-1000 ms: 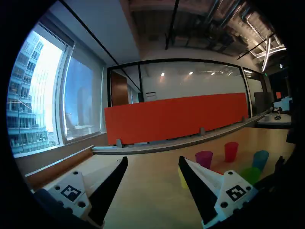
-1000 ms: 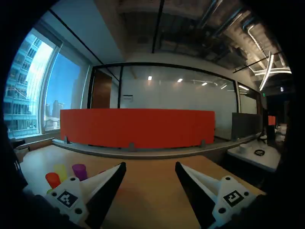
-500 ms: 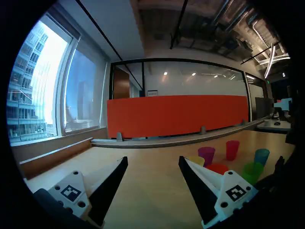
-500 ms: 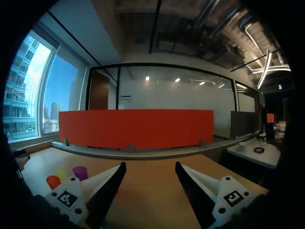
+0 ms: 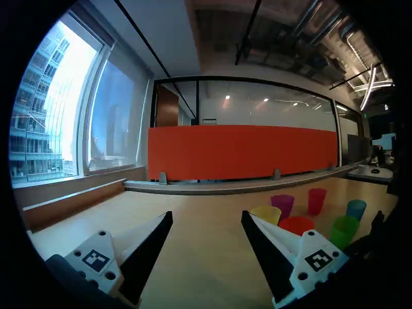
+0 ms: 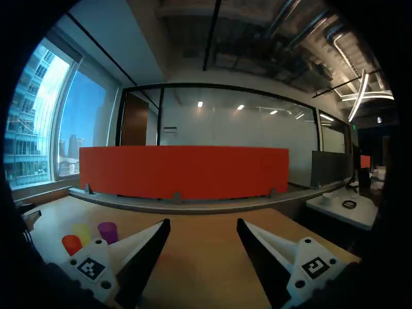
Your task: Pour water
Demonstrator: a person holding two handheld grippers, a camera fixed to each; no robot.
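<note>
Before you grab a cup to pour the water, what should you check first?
1. Left gripper open, nothing between its fingers: ok.
2. Right gripper open, nothing held: ok.
3. Yellow cup, purple cup, red cup, blue cup, green cup and orange cup standing upright on the table: ok.
4. A cup lined up between the left gripper's fingers: not ok, they stand off to the right in the left gripper view.
5. Which cup has water in it: cannot tell.
</note>
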